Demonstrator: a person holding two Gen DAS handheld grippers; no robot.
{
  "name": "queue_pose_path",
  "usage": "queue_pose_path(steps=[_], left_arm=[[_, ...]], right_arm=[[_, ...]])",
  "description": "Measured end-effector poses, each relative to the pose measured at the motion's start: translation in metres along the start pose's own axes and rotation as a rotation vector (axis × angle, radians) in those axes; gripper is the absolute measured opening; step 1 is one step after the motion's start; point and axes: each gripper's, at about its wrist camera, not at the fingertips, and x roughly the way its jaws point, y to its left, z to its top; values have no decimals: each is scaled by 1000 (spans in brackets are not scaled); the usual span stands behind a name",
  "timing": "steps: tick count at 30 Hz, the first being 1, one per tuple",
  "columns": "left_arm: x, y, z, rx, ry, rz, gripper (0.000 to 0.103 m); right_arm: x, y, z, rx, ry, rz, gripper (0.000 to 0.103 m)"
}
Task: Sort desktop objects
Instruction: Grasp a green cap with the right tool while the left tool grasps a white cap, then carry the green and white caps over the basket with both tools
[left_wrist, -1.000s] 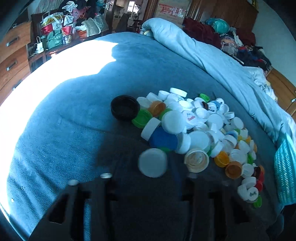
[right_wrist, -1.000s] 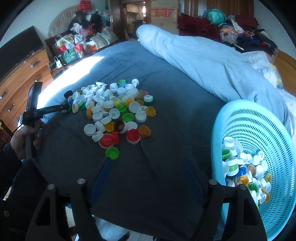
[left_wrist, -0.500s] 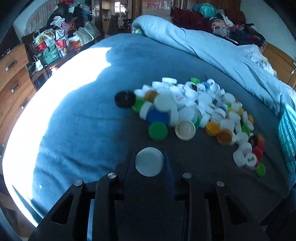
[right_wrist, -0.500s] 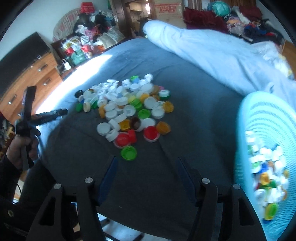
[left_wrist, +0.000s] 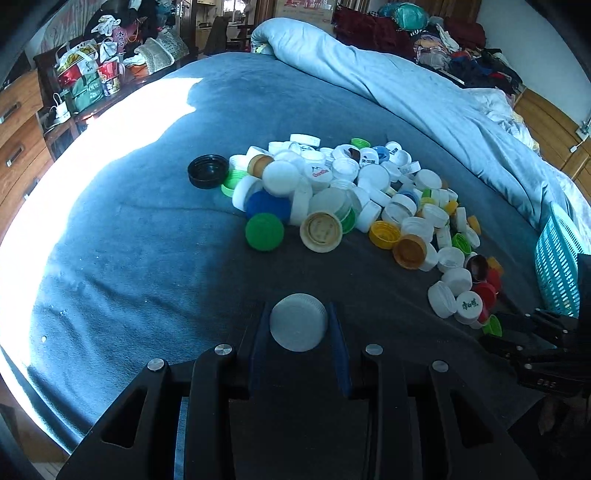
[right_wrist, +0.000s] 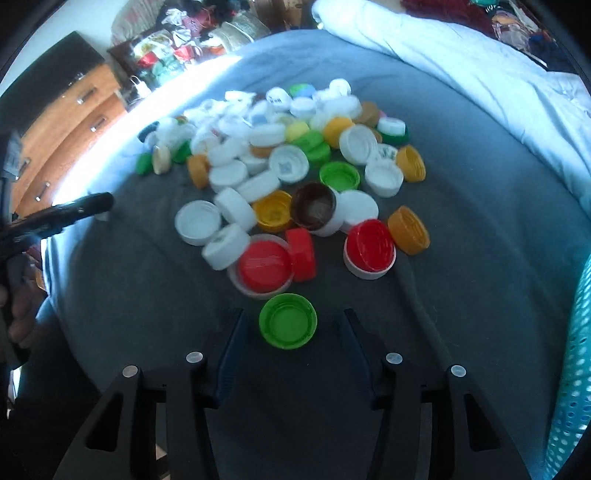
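Observation:
A heap of several bottle caps (left_wrist: 354, 192), mostly white with green, yellow, orange, red and blue ones, lies on a grey-blue bed cover (left_wrist: 140, 258). My left gripper (left_wrist: 298, 325) is shut on a white cap (left_wrist: 298, 321), held above the cover in front of the heap. My right gripper (right_wrist: 291, 328) is open, with a green cap (right_wrist: 288, 320) lying open side up between its fingers. Red caps (right_wrist: 264, 265) lie just beyond it. The heap (right_wrist: 280, 158) also shows in the right wrist view.
A turquoise plastic basket (left_wrist: 561, 258) stands at the right of the heap; its rim (right_wrist: 576, 369) shows at the right edge. A rolled light-blue duvet (left_wrist: 424, 92) lies behind. Wooden drawers (right_wrist: 70, 122) and cluttered bags (left_wrist: 92, 81) stand at the left.
My left gripper closed on the white cap and drew back from the heap with it. My right gripper moved forward and down until the green cap lies between its fingers.

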Motion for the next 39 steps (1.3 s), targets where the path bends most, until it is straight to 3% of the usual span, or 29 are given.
queue_pose_path(steps=[1,2,7,13,19,28,39], left_arm=[[0,-1,0,1,2,-2,28],[-1,-3,0,4,1,-3,28],[-15,-18,5,31,-27,-1,28],[-34,-45,11,77,-54,-16,28],[-44,-78,20,121,-40,-32,28],[-67,-153,40,215,-93,-106,28],[-76,-241,56,325,-103,-207,28]], right_arm=[[-1,0,0,-2,-6,-17,48],[-3,-2,0,6,-10,-16,31],[-33,-4,0,37,-76,1,32],[-77,10,3,-11,-143,-22,32],[-144,10,6,-24,-290,-60,32],[-213,-32,-8,54,-410,-146,32],[-261,-89,-30,168,-474,-236,32]])
